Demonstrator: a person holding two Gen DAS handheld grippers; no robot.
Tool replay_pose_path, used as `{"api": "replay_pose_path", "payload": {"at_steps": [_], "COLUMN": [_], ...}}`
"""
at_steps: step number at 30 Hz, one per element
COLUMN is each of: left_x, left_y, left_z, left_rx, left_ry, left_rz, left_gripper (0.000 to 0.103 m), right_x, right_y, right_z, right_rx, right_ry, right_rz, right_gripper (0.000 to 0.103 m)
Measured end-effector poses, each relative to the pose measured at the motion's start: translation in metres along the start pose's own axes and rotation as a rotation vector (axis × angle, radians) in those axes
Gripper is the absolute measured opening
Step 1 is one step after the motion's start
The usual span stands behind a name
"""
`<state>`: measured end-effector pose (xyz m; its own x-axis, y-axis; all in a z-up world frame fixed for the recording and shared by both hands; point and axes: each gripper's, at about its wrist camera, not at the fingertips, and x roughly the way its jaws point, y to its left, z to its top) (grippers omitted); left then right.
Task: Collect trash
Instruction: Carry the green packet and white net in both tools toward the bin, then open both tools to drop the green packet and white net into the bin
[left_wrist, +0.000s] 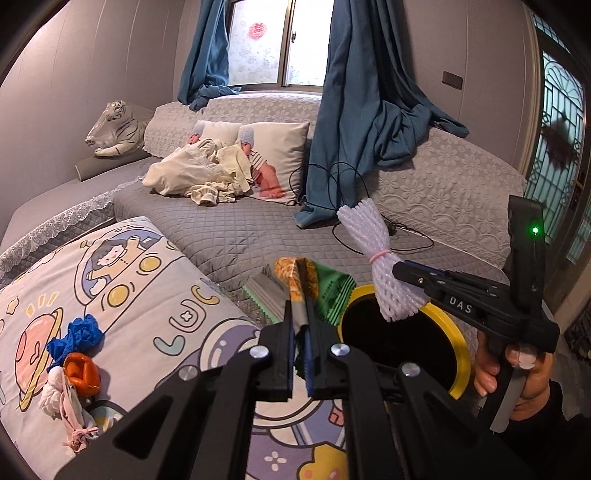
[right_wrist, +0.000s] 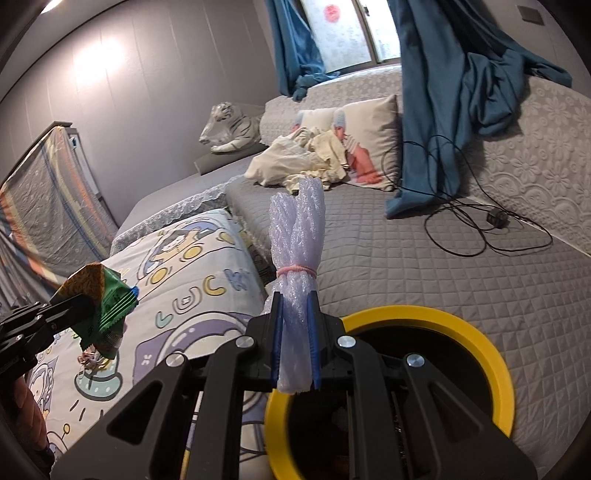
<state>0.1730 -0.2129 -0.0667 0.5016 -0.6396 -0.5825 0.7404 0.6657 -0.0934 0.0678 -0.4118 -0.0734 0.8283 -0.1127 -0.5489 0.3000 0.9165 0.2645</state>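
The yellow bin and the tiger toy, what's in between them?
Between the yellow bin and tiger toy, the right wrist view shows grey quilted bed cover and a cream clothes pile.

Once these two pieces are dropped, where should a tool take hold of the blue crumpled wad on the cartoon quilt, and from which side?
Grip the blue wad across its upper lump, coming from above, I'd judge. It lies loose on the cartoon quilt, bunched and soft, with an orange wad touching its lower edge, so a low sideways approach would likely catch both.
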Motion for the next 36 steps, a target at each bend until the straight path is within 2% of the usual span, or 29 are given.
{"api": "replay_pose_path", "payload": {"at_steps": [14,27,36], "left_x": [0.031,0.079,0.108], "left_y": [-0.032,-0.061,-0.08], "left_z": [-0.001,0.0,-0.001], "left_rx": [0.041,0.039,0.019], "left_ry": [0.043,0.115,0.164], "left_rz": [-0.092,-0.207,-0.26], "left_gripper": [0.004,0.004,0.004], "right_x": [-0.009,-0.009,-0.007], "right_y": [-0.038,-0.073,-0.093], "right_z": [-0.009,-0.021,-0.032], "right_rx": [0.042,0.098,0.14], "right_ry": [0.01,0.035,0.058], "right_rz": [-0.08,-0.145,-0.177], "right_gripper": [0.012,0.012,0.012]}}
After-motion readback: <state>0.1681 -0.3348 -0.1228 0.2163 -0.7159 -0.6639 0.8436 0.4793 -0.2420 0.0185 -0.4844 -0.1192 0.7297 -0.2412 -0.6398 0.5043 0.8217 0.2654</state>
